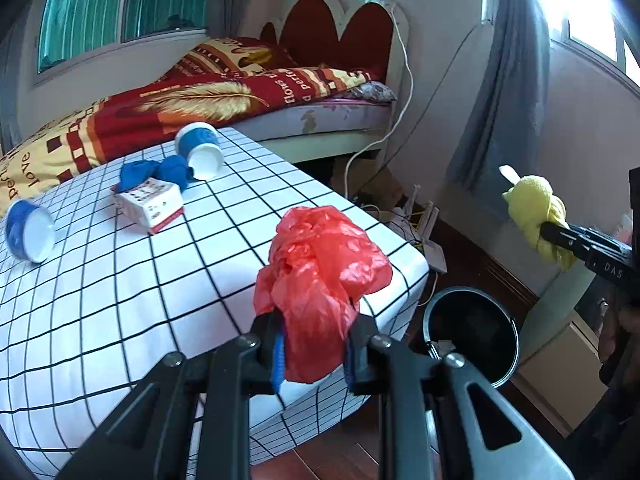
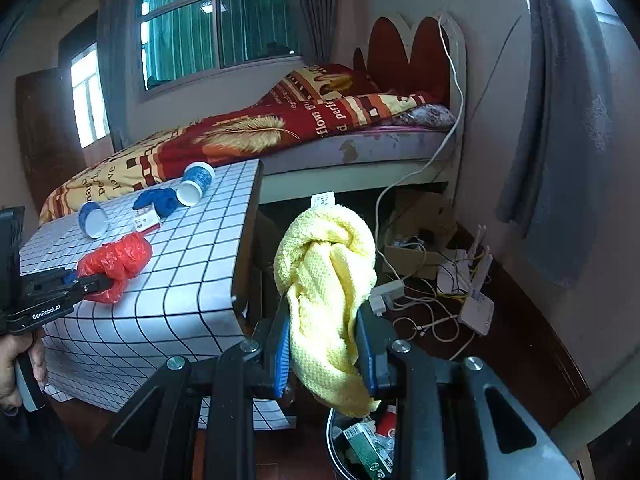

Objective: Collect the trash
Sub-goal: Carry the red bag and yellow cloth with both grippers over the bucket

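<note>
My left gripper (image 1: 316, 344) is shut on a crumpled red plastic bag (image 1: 320, 276) and holds it over the right edge of the checked table (image 1: 120, 300). It also shows in the right wrist view (image 2: 116, 262). My right gripper (image 2: 324, 356) is shut on a knotted yellow cloth (image 2: 328, 276), held in the air above the black trash bin (image 2: 340, 440). The cloth shows in the left wrist view (image 1: 534, 216) above and right of the bin (image 1: 472, 332). On the table lie two blue paper cups (image 1: 200, 150) (image 1: 30, 230), a blue crumpled item (image 1: 154, 172) and a small red-and-white box (image 1: 150, 204).
A bed with a red and yellow blanket (image 1: 192, 100) stands behind the table. Cables, a router and a cardboard box (image 2: 432, 280) lie on the floor by the wall. The bin holds a green pack and other trash (image 2: 372, 448). A grey curtain (image 2: 560, 120) hangs at right.
</note>
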`<act>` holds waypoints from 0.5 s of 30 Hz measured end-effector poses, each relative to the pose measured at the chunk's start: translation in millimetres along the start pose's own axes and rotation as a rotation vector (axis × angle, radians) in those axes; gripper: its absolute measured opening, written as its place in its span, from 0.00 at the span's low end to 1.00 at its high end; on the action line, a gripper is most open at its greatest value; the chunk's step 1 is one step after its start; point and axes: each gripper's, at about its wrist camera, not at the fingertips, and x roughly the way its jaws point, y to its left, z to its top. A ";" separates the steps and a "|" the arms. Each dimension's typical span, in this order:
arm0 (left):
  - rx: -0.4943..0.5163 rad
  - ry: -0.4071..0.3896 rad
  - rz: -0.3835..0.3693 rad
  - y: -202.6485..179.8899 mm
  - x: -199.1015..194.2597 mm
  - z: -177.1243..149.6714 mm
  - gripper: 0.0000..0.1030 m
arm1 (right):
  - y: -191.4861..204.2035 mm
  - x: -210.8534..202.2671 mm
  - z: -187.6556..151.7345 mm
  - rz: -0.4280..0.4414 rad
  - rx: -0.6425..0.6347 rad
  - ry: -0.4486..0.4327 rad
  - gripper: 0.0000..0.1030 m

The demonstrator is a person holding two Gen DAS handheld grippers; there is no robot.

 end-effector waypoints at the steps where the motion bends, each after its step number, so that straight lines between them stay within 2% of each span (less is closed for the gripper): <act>1: 0.002 0.004 -0.004 -2.0 2.5 -0.3 0.22 | -2.3 0.0 -1.8 -0.005 0.005 0.004 0.29; 15: 0.033 0.026 -0.054 -30.8 24.9 1.0 0.22 | -43.1 -5.9 -29.9 -0.063 0.053 0.055 0.29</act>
